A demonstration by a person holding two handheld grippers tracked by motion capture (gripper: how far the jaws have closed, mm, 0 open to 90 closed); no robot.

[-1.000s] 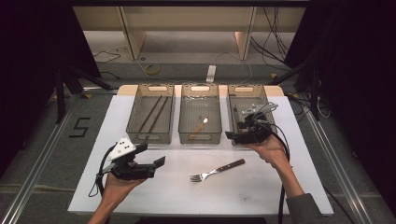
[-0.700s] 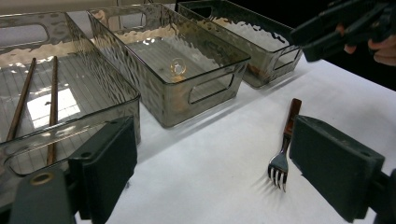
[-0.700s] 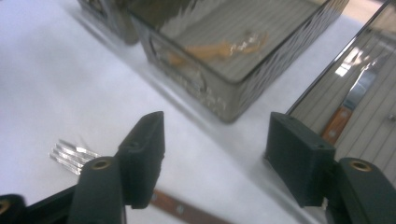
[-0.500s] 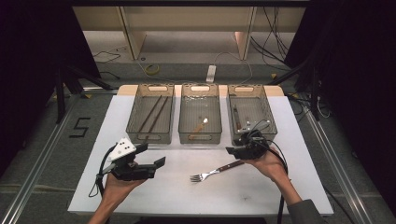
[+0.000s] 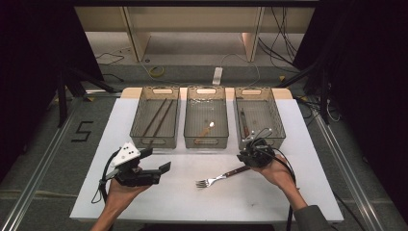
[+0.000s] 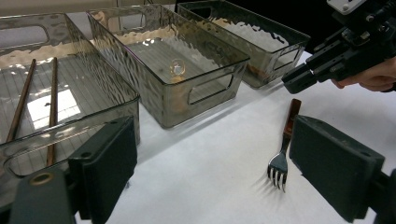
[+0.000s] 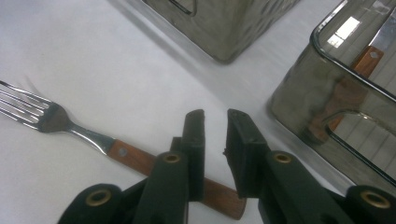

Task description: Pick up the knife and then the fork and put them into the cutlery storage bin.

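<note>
A fork [image 5: 219, 178] with a wooden handle lies on the white table, tines pointing left. My right gripper [image 5: 248, 158] is low over the handle's end. In the right gripper view its jaws [image 7: 215, 116] have just been closing to a narrow gap. The fork handle [image 7: 135, 158] runs under the left jaw and its end lies low in the gap, with no pad seen pressing on it. My left gripper [image 5: 158, 160] hovers at the front left, open wide and empty. Its own view looks between its jaws [image 6: 215, 154] at the fork [image 6: 282, 149] and the right gripper [image 6: 308, 77].
Three clear bins stand in a row behind the fork. The left bin [image 5: 137, 140] holds two chopsticks [image 5: 159, 118], the middle bin [image 5: 206, 142] a spoon [image 5: 206, 129], the right bin [image 5: 276, 137] a wooden-handled utensil [image 5: 244, 122]. The right bin's corner is close behind my right gripper.
My right gripper came down from beside the right bin to the fork's handle, and its jaws narrowed. The left gripper and the fork stayed put.
</note>
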